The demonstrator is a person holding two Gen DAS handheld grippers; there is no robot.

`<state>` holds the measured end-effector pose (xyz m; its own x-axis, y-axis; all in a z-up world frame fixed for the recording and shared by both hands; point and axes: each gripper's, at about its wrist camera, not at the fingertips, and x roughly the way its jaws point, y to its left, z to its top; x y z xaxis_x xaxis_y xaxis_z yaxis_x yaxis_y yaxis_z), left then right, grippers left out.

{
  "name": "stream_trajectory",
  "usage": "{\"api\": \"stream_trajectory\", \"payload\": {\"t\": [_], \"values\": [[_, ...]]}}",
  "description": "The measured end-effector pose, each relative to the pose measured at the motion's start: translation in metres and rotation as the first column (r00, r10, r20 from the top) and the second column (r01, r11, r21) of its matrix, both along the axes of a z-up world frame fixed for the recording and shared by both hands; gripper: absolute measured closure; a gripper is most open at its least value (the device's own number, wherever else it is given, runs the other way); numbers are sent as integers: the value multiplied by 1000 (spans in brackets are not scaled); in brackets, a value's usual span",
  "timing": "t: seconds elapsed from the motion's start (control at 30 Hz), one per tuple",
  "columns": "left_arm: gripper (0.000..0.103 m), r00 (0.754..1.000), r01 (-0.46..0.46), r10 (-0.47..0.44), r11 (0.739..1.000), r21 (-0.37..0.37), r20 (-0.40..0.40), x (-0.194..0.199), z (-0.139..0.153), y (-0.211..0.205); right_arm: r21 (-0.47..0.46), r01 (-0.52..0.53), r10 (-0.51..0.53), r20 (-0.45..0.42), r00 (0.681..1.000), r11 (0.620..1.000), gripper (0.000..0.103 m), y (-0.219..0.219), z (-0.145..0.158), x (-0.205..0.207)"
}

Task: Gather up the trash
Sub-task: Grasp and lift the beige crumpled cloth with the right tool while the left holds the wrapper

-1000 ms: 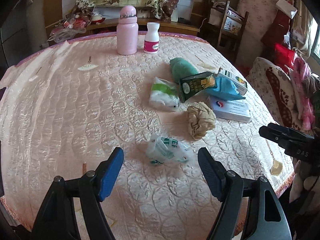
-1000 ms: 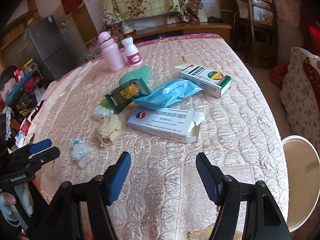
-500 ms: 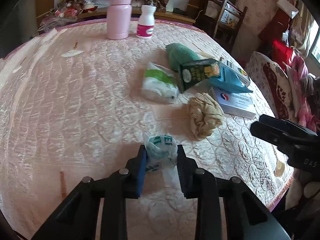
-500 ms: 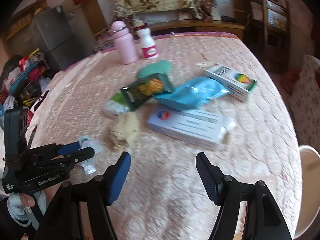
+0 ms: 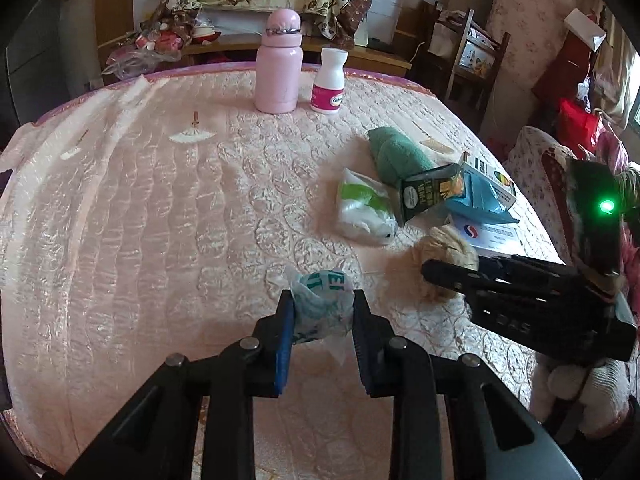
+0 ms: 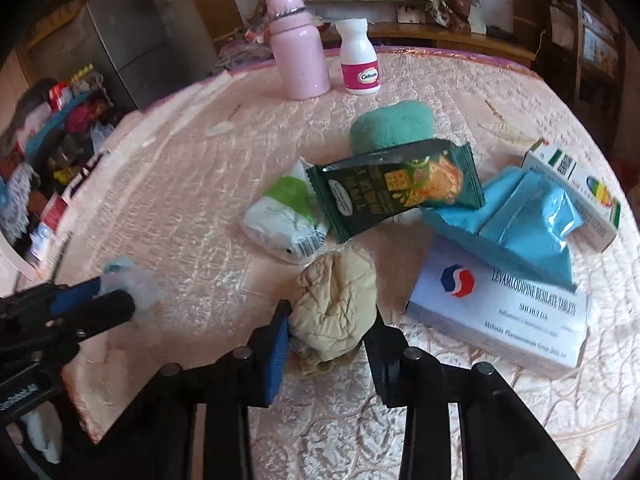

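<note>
1. My left tool [image 5: 323, 312] is pinching a crumpled clear wrapper [image 5: 322, 304] with green print; both pads press its sides. The wrapper sits low over the pink quilted bench [image 5: 160, 220]; I cannot tell whether it touches the cloth.
2. My right tool [image 6: 328, 326] is clamped on a beige crumpled wad [image 6: 334, 304]. Its jaws have just been closing, and the wad fills the gap between them. The wad rests on the bench.
3. Seen from the left tool, the right tool [image 5: 436, 274] lies just to the right, its tip against the wad [image 5: 444, 248].
4. Seen from the right tool, the left tool [image 6: 108, 300] is off to the left, near the bench edge, with the wrapper [image 6: 132, 284] at its tips.
5. Ahead of the right tool: white-green packet [image 6: 284, 216], dark green snack bag [image 6: 396, 188] leaning over it, green cloth [image 6: 392, 124] behind.
6. Right of the right tool: white tablet box [image 6: 504, 312], blue pouch [image 6: 516, 216] lying on it, striped box [image 6: 580, 188] beyond.
7. Far side: pink flask [image 6: 300, 48] and white bottle [image 6: 360, 60], upright, side by side.
</note>
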<state>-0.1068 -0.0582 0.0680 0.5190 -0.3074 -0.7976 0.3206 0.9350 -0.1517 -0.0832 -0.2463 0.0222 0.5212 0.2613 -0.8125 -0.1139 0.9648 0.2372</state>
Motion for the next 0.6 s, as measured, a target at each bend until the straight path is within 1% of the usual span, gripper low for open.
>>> {"api": "stream_trajectory", "payload": {"t": [0.1,0.23,0.4,0.6], "values": [[74,1000,5,-6,1000,17,14,-2,3,-9,8,-5,5,29,1000,1000,66,-7,11,-12],[74,999,23,-23,1000,12,28,-6,9,-26,14,3,-4,59,998,1000,66,-24,28,-30],[74,997,61,-62,998,16,53,-15,18,-52,6,39,-39,83,996,999,66,-49,43,-51],[74,991,109,-111,994,22,73,-24,26,-83,1,100,-100,98,990,995,66,-83,52,-74]]}}
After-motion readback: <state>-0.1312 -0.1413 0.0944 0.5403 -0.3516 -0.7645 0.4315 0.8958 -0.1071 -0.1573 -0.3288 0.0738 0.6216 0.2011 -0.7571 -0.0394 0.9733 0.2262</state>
